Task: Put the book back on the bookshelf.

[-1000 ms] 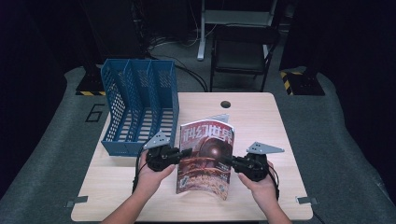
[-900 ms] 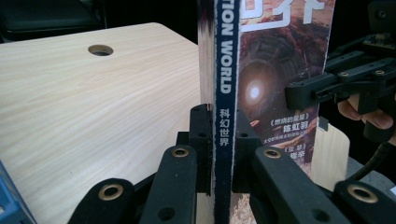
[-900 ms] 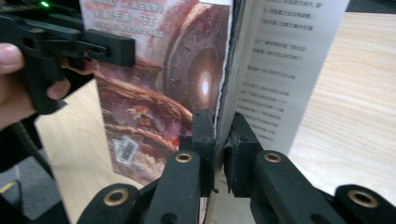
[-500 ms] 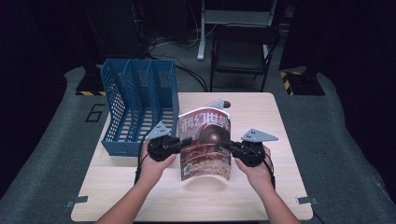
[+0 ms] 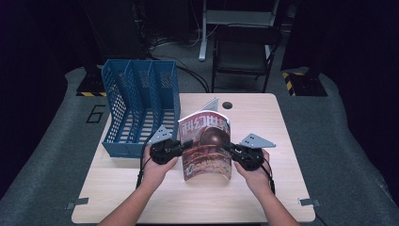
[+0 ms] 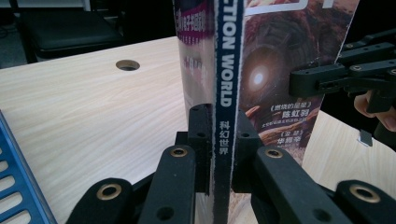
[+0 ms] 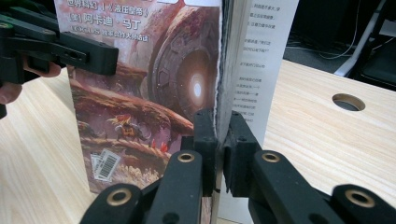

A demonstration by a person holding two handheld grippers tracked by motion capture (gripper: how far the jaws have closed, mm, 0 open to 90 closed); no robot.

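Observation:
A science-fiction magazine (image 5: 207,143) with a reddish cover stands nearly upright above the middle of the wooden table (image 5: 263,117). My left gripper (image 5: 184,143) is shut on its blue spine edge (image 6: 225,93); the pads press it from both sides. My right gripper (image 5: 227,148) is shut on the opposite, page-side edge (image 7: 224,84). In the left gripper view the right gripper (image 6: 299,81) grips the far edge of the cover. In the right gripper view the left gripper (image 7: 107,58) clamps the cover's far side.
A blue three-slot file holder (image 5: 141,110) stands on the table's left, close behind my left hand. A round cable hole (image 5: 227,104) lies behind the magazine. A dark chair (image 5: 244,52) stands beyond the far edge.
The magazine has been tipped up from nearly flat to nearly upright and carried a little away from the person, with both grippers still clamped on its edges.

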